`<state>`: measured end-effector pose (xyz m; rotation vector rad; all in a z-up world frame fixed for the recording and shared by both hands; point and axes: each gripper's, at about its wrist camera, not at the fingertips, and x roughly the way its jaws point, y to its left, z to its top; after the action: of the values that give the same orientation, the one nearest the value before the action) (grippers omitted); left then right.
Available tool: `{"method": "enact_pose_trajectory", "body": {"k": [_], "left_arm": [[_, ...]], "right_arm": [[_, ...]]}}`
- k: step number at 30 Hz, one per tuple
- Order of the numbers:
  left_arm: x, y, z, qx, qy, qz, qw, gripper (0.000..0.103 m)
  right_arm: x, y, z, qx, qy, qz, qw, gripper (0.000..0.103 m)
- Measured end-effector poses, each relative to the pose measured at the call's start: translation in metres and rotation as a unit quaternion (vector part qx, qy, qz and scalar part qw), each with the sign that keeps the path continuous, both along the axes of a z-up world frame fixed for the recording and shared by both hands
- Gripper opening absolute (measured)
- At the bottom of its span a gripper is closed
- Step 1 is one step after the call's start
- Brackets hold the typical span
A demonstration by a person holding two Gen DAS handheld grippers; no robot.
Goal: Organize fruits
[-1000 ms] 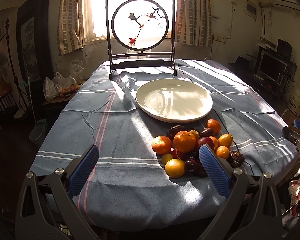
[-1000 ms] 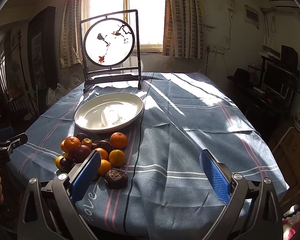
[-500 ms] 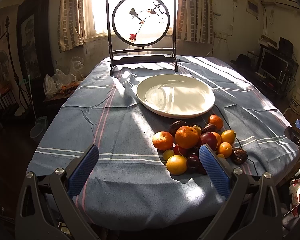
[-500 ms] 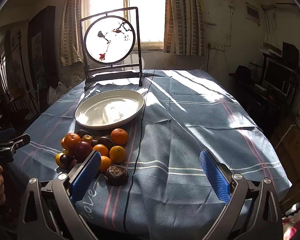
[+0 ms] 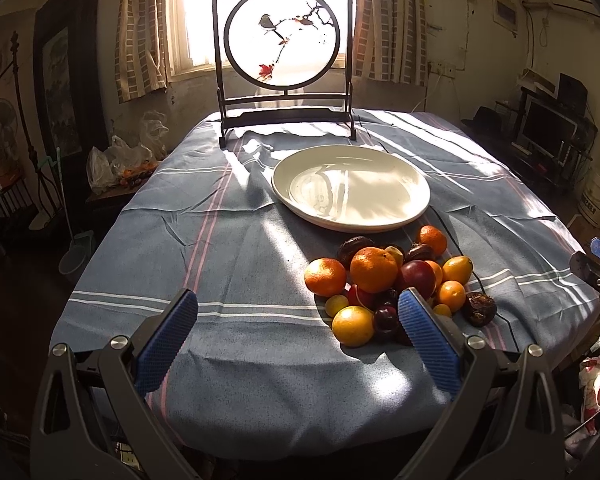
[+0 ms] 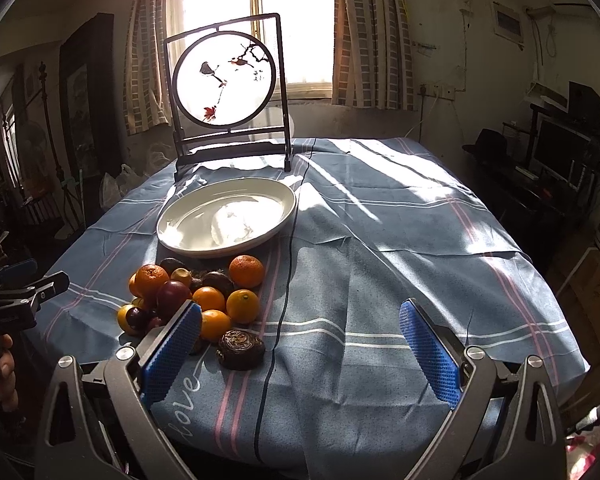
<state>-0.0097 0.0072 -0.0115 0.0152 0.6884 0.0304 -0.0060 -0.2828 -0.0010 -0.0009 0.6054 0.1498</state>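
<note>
Where my wide-open left tongs (image 5: pixel 298 322) reach, one blue pad hides part of the heaped oranges and plums (image 5: pixel 396 282).
My right tongs (image 6: pixel 300 326) gape empty over the striped blue tablecloth (image 6: pixel 380 248); the round white plate (image 6: pixel 228 220) sits sunlit before a window.

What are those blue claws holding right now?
Nothing. Both the left gripper and right gripper are open and empty; the fruit pile lies untouched on the table.

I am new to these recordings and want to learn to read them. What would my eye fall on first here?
First, the round bird-painting screen, backlit by the window at the table's far end. Next, the empty white plate in the middle of the blue striped tablecloth. Just in front of the plate lies the pile of fruit, oranges and dark plums, with both open grippers, left gripper and right gripper, at the near edge.
</note>
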Motion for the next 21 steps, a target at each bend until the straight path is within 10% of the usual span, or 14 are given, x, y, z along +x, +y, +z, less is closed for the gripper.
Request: {"method": "enact_pose_trajectory", "body": {"k": [21], "left_arm": [[0.0002,0.0039,-0.0025,-0.002,0.003,0.001,1.0,0.098]], "right_arm": [[-0.0014,0.0099,-0.0049,-0.004,0.004,0.014,1.0,0.1]]}}
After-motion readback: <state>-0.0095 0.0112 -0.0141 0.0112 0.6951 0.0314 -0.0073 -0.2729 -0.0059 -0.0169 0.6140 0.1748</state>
